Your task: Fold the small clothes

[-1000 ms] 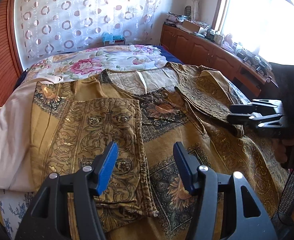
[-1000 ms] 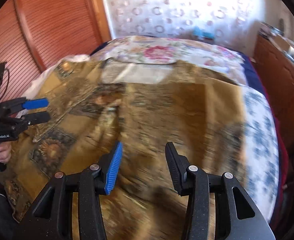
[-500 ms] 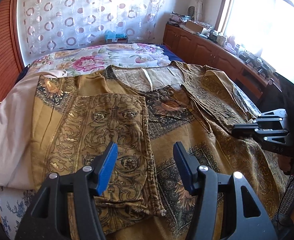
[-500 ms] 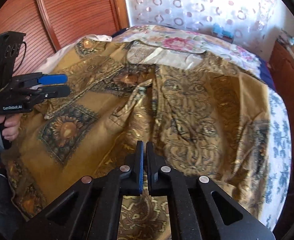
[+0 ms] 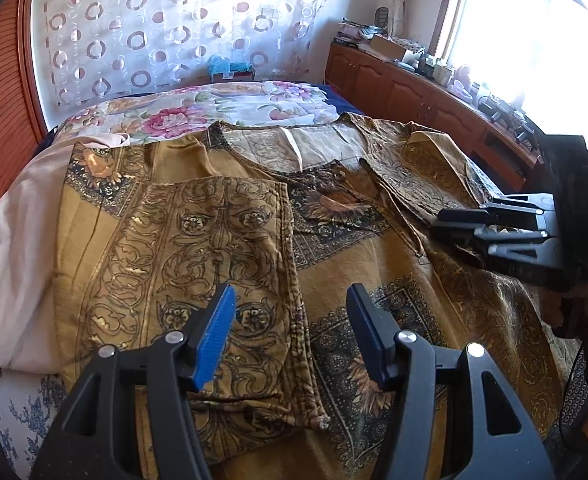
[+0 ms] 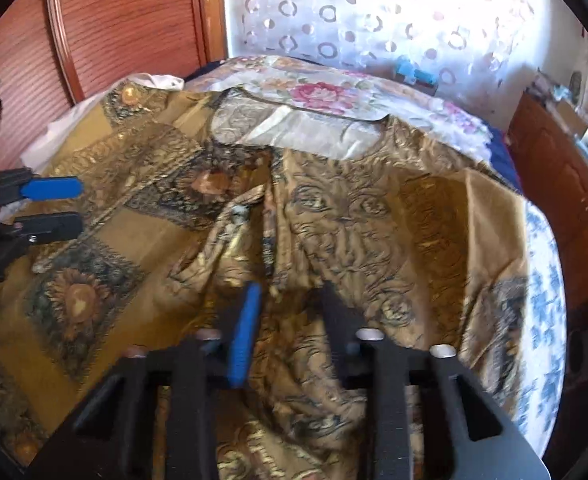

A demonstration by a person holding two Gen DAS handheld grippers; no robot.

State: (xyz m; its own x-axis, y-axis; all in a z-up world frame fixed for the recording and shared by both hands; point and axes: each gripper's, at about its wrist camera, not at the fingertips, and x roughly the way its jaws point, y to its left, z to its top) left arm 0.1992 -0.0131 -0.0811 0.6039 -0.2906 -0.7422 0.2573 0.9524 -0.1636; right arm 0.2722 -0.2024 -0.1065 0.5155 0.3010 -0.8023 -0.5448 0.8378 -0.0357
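Note:
A golden-brown patterned garment (image 5: pixel 333 264) lies spread on the bed, its left sleeve folded over the body (image 5: pixel 198 248). My left gripper (image 5: pixel 290 304) is open and empty, hovering above the folded sleeve's inner edge. My right gripper (image 6: pixel 290 304) is open, low over the rumpled right side of the garment (image 6: pixel 353 220); it also shows in the left wrist view (image 5: pixel 449 226) at the right. The left gripper shows in the right wrist view (image 6: pixel 60 204) at the left, jaws apart.
A floral bedspread (image 5: pixel 198 108) covers the bed's far end and a pinkish cloth (image 5: pixel 18 216) lies on the left. Wooden cabinets (image 5: pixel 405 92) with clutter line the right wall. A wooden panel wall (image 6: pixel 126 20) stands on the left.
My right gripper opened a second ago, shut half a second ago, and is open again now, lower over the garment's right side. The left gripper stayed open and nearly still.

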